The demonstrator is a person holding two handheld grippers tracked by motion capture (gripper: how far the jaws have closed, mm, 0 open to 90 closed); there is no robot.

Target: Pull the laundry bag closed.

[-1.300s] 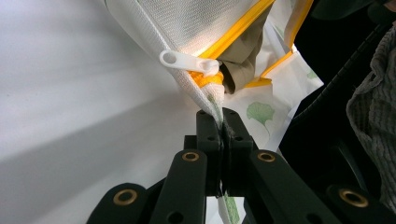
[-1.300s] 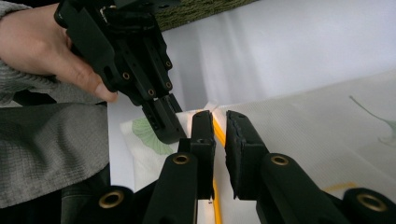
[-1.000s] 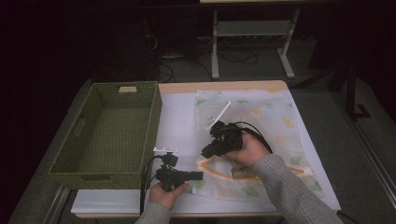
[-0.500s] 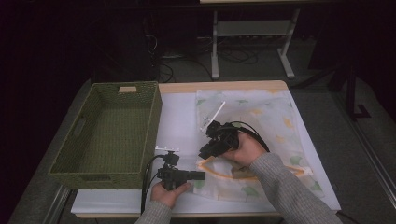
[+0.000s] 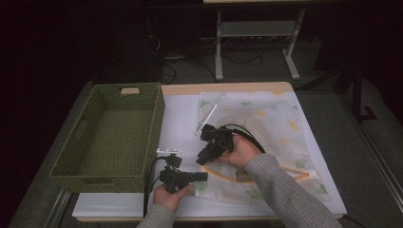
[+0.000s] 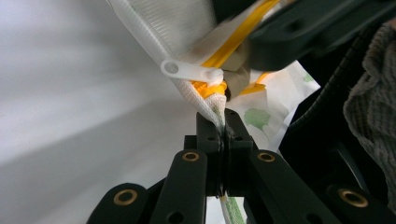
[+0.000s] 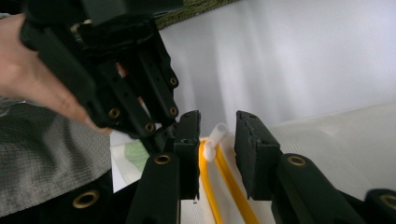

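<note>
Flat on the white table (image 5: 180,118), right of the green basket (image 5: 111,135): a pale mesh bag (image 5: 266,118) printed with green and yellow leaves, with an orange zipper (image 5: 223,175) along its near edge and a white pull tab (image 6: 191,71) at the corner. Clamped tight on that corner's cloth just below the tab, the left gripper (image 6: 223,128). Spread apart and just now widening, the right gripper (image 7: 217,140), straddling the tab without pressing it.

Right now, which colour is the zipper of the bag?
Yellow-orange zipper, with a white pull tab; the right gripper view shows it best.
</note>
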